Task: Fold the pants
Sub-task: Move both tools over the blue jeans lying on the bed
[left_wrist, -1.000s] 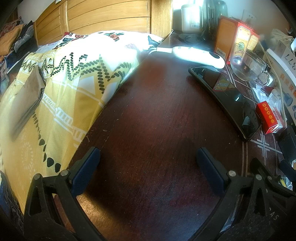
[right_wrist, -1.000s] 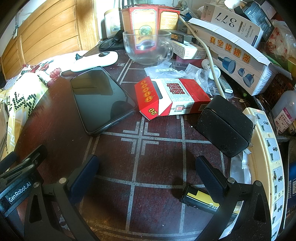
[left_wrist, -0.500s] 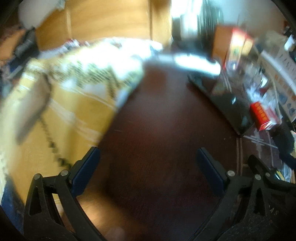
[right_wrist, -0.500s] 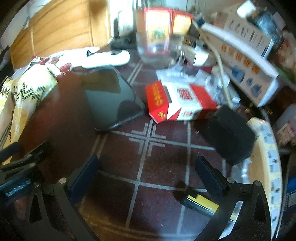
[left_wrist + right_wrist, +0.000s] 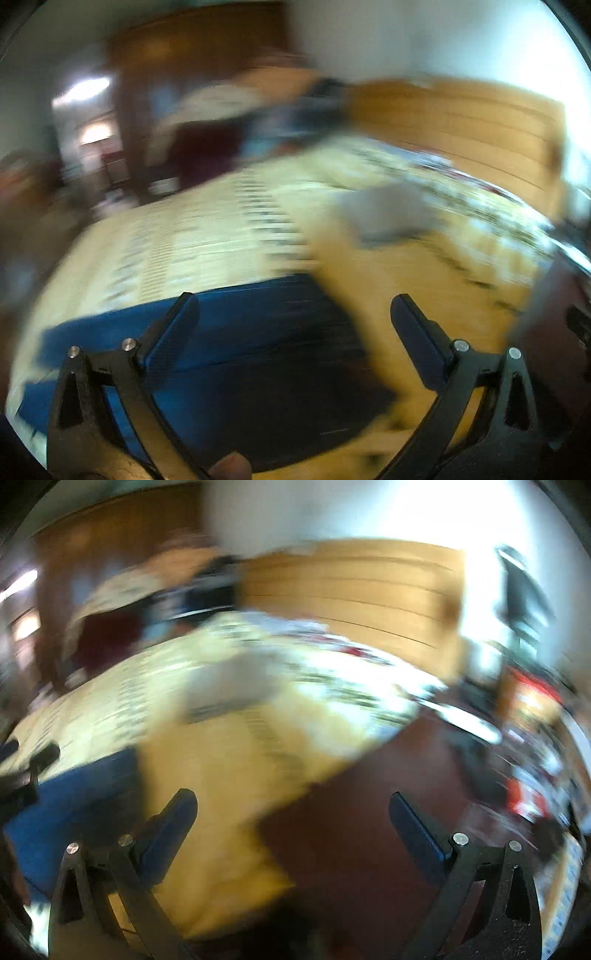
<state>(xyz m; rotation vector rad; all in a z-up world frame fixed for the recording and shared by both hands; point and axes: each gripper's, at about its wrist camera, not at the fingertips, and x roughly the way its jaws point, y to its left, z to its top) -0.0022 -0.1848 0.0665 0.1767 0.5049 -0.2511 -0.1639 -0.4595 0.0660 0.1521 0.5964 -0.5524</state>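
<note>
Both views are heavily motion-blurred. A grey-brown folded garment, probably the pants (image 5: 388,212), lies on the yellow patterned bedspread (image 5: 207,236); it shows again as the pants (image 5: 225,686) in the right wrist view. My left gripper (image 5: 295,325) is open and holds nothing, hovering over the bed's near edge where a blue cloth (image 5: 251,332) hangs. My right gripper (image 5: 293,823) is also open and empty, above the line where the bedspread (image 5: 221,768) meets the dark red table (image 5: 369,812). Both grippers are well short of the garment.
A wooden headboard (image 5: 461,122) stands behind the bed. A pile of clothes (image 5: 288,114) lies at the far side. The cluttered end of the table (image 5: 535,760) is at the right. The left gripper's body (image 5: 22,775) shows at the left edge.
Both grippers have swung left, away from the table and its clutter, and now face the bed. Both stay open and empty.
</note>
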